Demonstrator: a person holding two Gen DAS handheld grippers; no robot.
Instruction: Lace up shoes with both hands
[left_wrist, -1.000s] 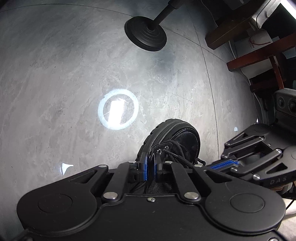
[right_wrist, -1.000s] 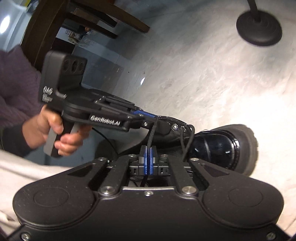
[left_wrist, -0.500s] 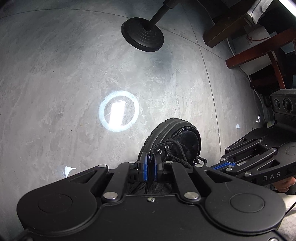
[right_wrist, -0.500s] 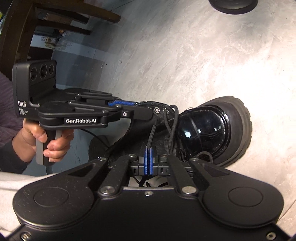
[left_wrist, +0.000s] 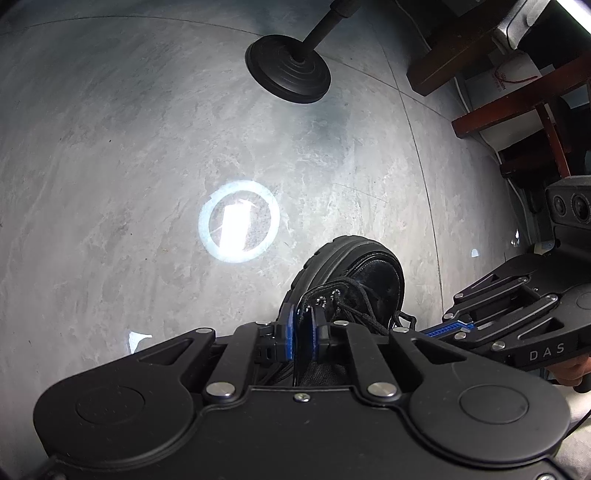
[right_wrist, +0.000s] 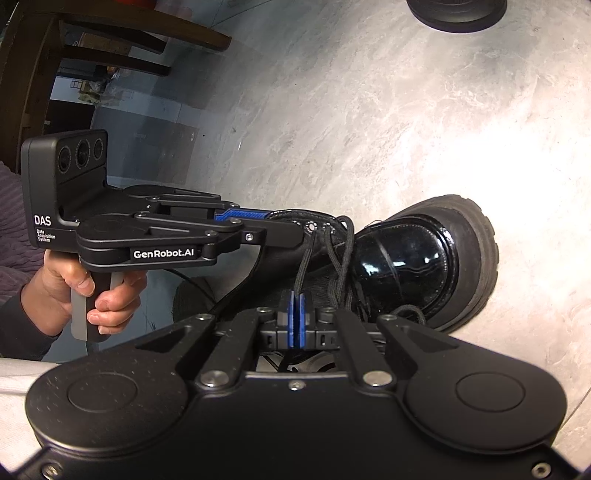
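Observation:
A glossy black boot (right_wrist: 406, 258) with a chunky sole lies on the grey floor, toe pointing away in the left wrist view (left_wrist: 373, 269). My left gripper (left_wrist: 302, 325) pinches the boot's eyelet flap (left_wrist: 325, 295) between its blue pads, and its jaws are opening slightly with the flap still between them. The right wrist view shows it (right_wrist: 288, 225) reaching in from the left onto that flap. My right gripper (right_wrist: 296, 314) is shut on a black lace (right_wrist: 304, 258) that runs up to an eyelet on the flap. The right gripper (left_wrist: 432, 332) enters the left wrist view from the right.
A black round stand base (left_wrist: 291, 74) sits on the floor beyond the boot. Dark wooden furniture (left_wrist: 480, 55) lines the far right. A person's hand (right_wrist: 74, 291) grips the left gripper's handle. A bright ring of reflected light (left_wrist: 238, 221) lies on the floor left of the toe.
The right gripper has rolled and shifted, still pinching the lace, so the boot sits higher and more to the right in its view. The left pads have parted a little around the flap.

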